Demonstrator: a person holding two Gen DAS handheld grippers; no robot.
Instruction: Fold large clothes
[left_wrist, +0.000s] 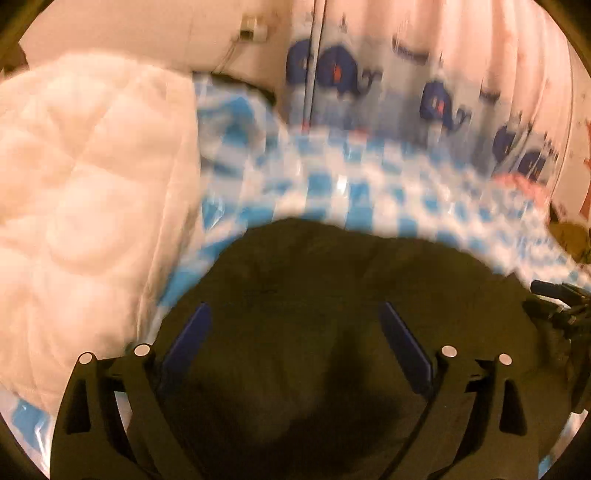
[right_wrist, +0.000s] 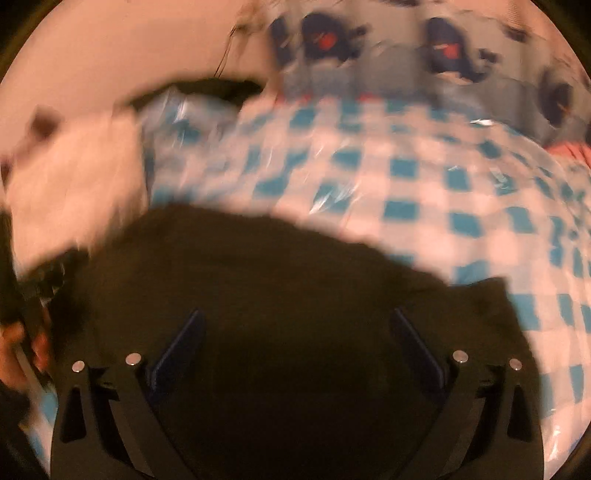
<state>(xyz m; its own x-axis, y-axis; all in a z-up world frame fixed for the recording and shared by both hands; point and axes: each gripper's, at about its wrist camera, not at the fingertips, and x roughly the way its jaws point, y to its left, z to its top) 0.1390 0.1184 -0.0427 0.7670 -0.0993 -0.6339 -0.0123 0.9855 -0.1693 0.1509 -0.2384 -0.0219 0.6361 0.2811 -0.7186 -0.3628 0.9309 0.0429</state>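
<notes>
A large dark, near-black garment (left_wrist: 332, 280) lies spread on a blue-and-white checked bed cover (left_wrist: 369, 192). My left gripper (left_wrist: 295, 314) is open, its blue-padded fingers wide apart just above the garment, holding nothing. In the right wrist view the same garment (right_wrist: 258, 266) fills the lower half, on the checked cover (right_wrist: 424, 184). My right gripper (right_wrist: 297, 321) is also open and empty over the cloth. The other gripper shows at the right edge of the left view (left_wrist: 557, 299) and at the left edge of the right view (right_wrist: 33, 295). Both views are blurred.
A white quilted duvet (left_wrist: 74, 177) is bunched at the left, also in the right wrist view (right_wrist: 70, 173). A curtain with blue whale prints (left_wrist: 388, 74) hangs behind the bed. A wall socket with a cable (left_wrist: 253, 29) is on the far wall.
</notes>
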